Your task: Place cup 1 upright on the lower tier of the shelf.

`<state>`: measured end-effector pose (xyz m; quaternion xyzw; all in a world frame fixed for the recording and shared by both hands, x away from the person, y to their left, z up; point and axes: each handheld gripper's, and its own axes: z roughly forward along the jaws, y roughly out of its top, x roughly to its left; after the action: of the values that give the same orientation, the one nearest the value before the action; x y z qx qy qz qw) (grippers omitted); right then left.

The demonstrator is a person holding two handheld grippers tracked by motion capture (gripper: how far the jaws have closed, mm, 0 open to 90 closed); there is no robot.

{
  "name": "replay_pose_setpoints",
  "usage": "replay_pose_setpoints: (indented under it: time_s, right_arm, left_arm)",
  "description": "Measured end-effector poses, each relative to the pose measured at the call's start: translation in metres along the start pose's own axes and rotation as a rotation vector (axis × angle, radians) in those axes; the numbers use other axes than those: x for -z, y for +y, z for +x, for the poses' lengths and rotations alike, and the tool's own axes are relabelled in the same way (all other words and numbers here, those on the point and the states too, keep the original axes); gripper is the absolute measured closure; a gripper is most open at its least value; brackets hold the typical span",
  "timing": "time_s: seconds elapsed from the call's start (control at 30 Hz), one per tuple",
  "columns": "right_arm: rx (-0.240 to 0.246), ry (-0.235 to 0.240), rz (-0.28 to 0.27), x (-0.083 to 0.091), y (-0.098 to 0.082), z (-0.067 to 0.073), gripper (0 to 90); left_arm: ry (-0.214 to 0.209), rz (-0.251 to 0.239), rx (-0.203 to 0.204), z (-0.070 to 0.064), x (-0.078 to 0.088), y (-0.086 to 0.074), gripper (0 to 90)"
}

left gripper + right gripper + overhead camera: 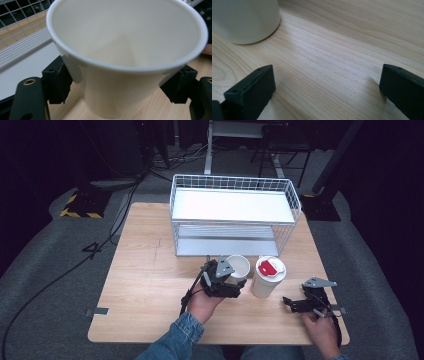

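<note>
An empty white paper cup (239, 266) (125, 50) is held in my left gripper (231, 281) (120, 85), whose pads press its wall on both sides, lifted a little off the wooden table (150, 285). Beside it stands a taller white cup with a white lid bearing a red patch (268, 276); its base (244, 20) appears at the upper left of the right gripper view. My right gripper (289, 303) (327, 85) rests low over the table near the front right edge, jaws wide apart with only bare wood between them.
A white wire rack (232, 215) with two shelves stands at the back of the table, just behind the cups; its lower shelf (22, 62) is close behind the held cup. Cables and stand legs lie on the floor beyond.
</note>
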<state>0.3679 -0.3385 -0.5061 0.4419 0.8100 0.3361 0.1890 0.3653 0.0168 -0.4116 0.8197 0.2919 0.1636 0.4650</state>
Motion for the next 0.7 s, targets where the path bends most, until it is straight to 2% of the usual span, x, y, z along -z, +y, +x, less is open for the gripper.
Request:
replay_pose_setpoints:
  time_s: [0.17,0.2,0.3,0.37,0.4,0.57,0.7]
  right_arm:
    - [0.004,0.000,0.002,-0.001,0.001,0.001,0.5]
    - [0.004,0.000,0.002,-0.001,0.001,0.001,0.5]
    - [0.005,0.000,0.002,-0.002,0.002,0.001,0.5]
    - [0.006,0.001,0.001,-0.002,0.002,0.001,0.5]
    - [0.006,-0.001,0.001,-0.002,0.002,0.001,0.5]
    - [0.006,-0.001,0.001,-0.002,0.002,0.001,0.5]
    - [0.005,0.000,0.002,-0.002,0.002,0.001,0.5]
  left_arm:
    - [0.026,-0.021,0.021,0.007,0.001,0.008,22.2]
    - [0.026,-0.021,0.021,0.007,0.001,0.008,22.2]
    - [0.062,-0.024,0.018,0.012,0.001,0.014,22.2]
    - [0.064,-0.027,0.024,0.012,0.000,0.015,22.2]
    - [0.073,-0.037,0.032,0.016,-0.001,0.017,22.1]
    - [0.098,-0.036,0.046,0.023,-0.004,0.019,22.2]
    - [0.127,-0.034,0.059,0.033,-0.011,0.023,22.2]
